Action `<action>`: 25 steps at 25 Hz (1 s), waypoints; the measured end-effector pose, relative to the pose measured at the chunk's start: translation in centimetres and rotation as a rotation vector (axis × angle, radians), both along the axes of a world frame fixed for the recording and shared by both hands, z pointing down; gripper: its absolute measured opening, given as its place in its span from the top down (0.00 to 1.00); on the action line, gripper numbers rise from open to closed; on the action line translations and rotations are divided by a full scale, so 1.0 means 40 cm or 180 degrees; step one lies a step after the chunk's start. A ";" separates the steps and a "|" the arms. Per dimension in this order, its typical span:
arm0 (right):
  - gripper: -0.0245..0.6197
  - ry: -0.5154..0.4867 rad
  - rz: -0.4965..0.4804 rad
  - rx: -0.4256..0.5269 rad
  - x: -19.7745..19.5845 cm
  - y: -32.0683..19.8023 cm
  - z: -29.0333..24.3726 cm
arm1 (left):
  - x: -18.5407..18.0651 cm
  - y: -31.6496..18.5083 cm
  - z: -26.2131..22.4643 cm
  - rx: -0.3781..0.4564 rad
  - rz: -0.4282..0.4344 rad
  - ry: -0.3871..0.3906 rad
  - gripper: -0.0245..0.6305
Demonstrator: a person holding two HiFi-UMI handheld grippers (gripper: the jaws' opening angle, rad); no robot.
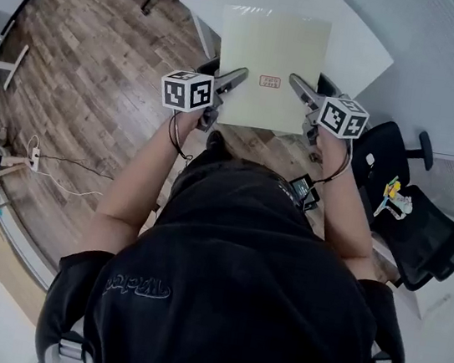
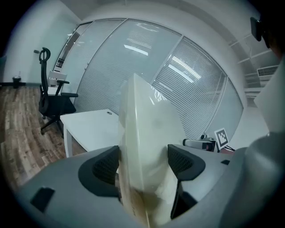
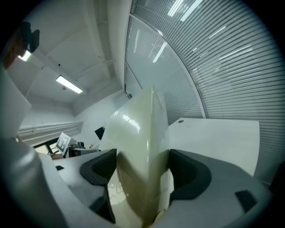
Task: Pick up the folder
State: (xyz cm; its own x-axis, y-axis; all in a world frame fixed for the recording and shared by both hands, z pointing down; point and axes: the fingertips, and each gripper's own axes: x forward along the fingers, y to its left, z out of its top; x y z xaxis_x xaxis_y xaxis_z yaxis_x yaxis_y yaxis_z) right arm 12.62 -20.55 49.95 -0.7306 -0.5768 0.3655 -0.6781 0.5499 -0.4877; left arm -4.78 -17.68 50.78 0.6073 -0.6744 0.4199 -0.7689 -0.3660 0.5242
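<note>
Left tongs (image 1: 227,82) and right tongs (image 1: 300,88) each clamp a near corner of the pale folder (image 1: 272,52) — one per side, likely to keep the floppy sheet level — apparently lifted above the white bench (image 1: 360,57).

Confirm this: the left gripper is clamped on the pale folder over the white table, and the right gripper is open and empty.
Wrong on the right gripper: the right gripper view shows its jaws shut on the folder too. The left gripper is clamped on it over the white table, as stated.
</note>
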 end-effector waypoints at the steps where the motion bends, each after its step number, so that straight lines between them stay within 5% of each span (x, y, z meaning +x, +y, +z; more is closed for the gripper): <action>1: 0.41 -0.0003 -0.0008 0.0001 0.016 0.020 0.002 | 0.016 0.021 0.002 0.0002 -0.0006 0.0003 0.43; 12: 0.41 -0.0105 -0.0082 0.0041 0.109 0.224 0.018 | 0.109 0.235 0.005 0.0057 -0.0082 -0.0108 0.43; 25: 0.41 -0.0122 -0.0144 0.0091 0.014 0.392 -0.003 | 0.019 0.421 -0.008 0.0052 -0.0153 -0.0105 0.43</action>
